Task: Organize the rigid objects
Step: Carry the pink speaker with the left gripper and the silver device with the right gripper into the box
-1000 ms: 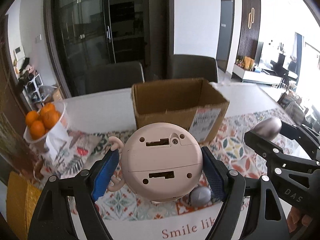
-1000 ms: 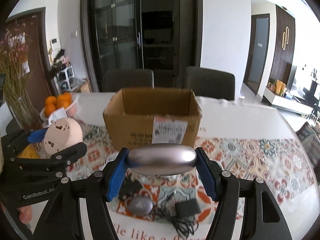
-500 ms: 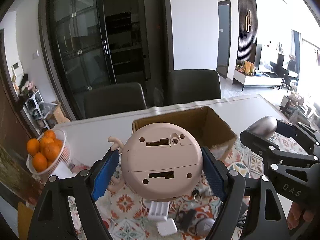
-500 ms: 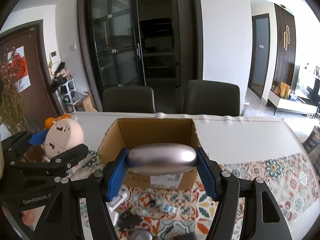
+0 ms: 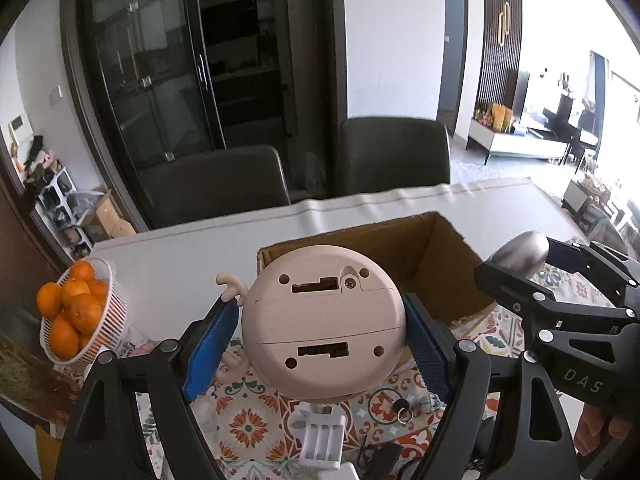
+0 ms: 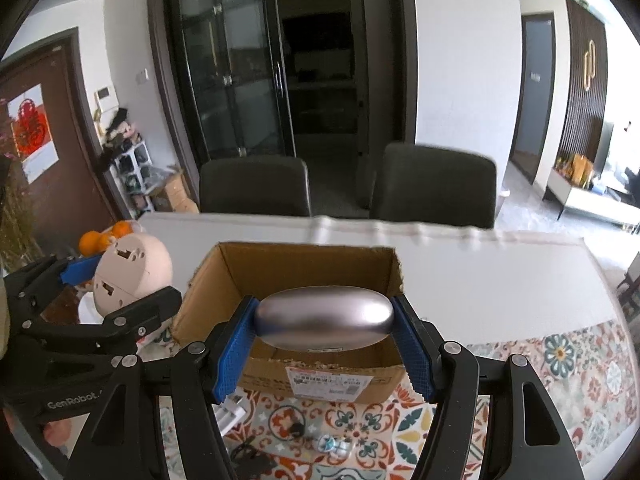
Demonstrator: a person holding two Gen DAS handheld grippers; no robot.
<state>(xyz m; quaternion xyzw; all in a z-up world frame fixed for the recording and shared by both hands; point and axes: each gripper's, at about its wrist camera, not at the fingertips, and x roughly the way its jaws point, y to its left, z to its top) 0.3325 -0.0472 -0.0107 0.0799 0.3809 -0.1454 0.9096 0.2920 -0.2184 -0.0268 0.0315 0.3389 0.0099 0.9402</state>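
Note:
My left gripper [image 5: 320,344] is shut on a round pink toy [image 5: 324,320], base facing the camera, held in the air in front of an open cardboard box [image 5: 424,256]. My right gripper [image 6: 324,344] is shut on a silver oval case [image 6: 324,322] and holds it above the near edge of the same box [image 6: 308,268]. The pink toy [image 6: 128,272] and left gripper also show at the left of the right wrist view. The silver case [image 5: 518,254] shows at the right of the left wrist view.
A white basket of oranges [image 5: 76,312] stands at the left on the table. Small items lie on the patterned cloth [image 6: 560,364] below: a white battery holder [image 5: 322,440], a key ring [image 5: 396,400], dark cables [image 6: 252,456]. Two dark chairs [image 6: 432,184] stand behind the white table [image 6: 480,272].
Both grippers have risen and moved forward toward the box with their objects held; the box interior now shows from above and the table items have dropped lower in view.

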